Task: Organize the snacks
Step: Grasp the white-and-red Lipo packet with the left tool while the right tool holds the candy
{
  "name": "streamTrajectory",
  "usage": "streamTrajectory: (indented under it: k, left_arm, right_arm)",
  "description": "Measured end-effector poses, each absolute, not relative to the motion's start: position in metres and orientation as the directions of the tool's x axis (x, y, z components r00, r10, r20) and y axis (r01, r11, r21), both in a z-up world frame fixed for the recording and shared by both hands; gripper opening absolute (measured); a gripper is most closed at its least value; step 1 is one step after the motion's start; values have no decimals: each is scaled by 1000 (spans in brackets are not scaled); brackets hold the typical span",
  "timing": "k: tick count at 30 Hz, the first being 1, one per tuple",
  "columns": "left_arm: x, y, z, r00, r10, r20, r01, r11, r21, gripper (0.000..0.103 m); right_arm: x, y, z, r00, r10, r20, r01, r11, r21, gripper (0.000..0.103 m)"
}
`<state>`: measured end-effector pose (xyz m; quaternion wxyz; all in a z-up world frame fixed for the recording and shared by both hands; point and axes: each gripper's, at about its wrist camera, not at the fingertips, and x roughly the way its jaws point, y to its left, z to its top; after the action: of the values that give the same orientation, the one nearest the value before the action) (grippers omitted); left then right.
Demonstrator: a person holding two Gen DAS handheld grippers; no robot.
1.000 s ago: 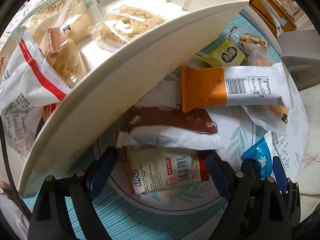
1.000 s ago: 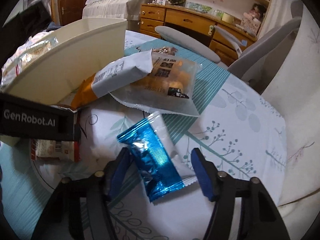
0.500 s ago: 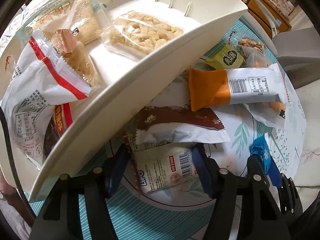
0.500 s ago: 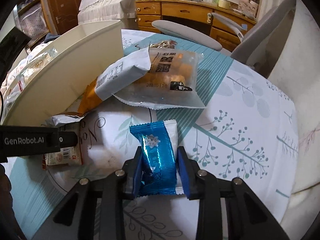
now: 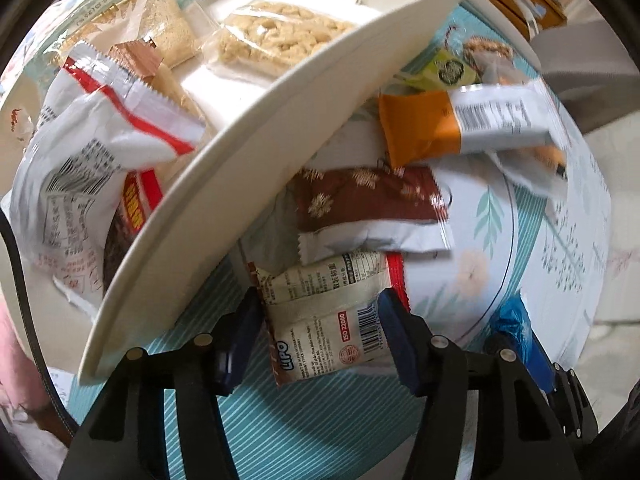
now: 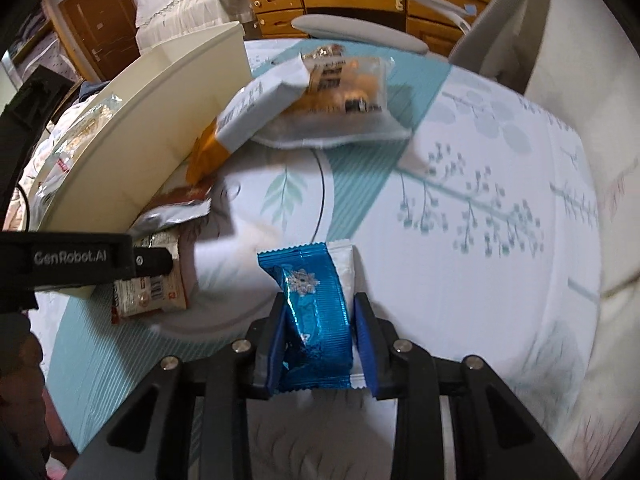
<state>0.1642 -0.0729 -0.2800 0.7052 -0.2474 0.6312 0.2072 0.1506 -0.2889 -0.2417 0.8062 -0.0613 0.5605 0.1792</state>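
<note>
Both claws grip snacks just above the desk: the left claw is closing on a white Lipo packet, the right claw clamps a blue packet across its width. Cream tray lies left of both, nearer the left claw.

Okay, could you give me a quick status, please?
Left gripper closing on cracker pack. Right gripper clamped on blue pack. Bin close by, nothing blocking.
</note>
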Motion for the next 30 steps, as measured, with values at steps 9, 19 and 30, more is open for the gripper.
streamTrajectory:
  k: [9,19,30]
  left_arm:
    - [125,-100,-268,88,15,-996,-449,893,-26,34]
    - [88,-103,-259,72,-38,-997,-403,913,-64,19]
    - [72,-106,-278,-13,-77,-997,-424,904,-64,66]
  right_arm:
    - [121,-293,-227,259,234,-937,-332,933,142,32]
    - [107,-303,-204,293,259,-920,-303,938,168,32]
    - [87,-300,-203,260,282,-924,-309,931,197,32]
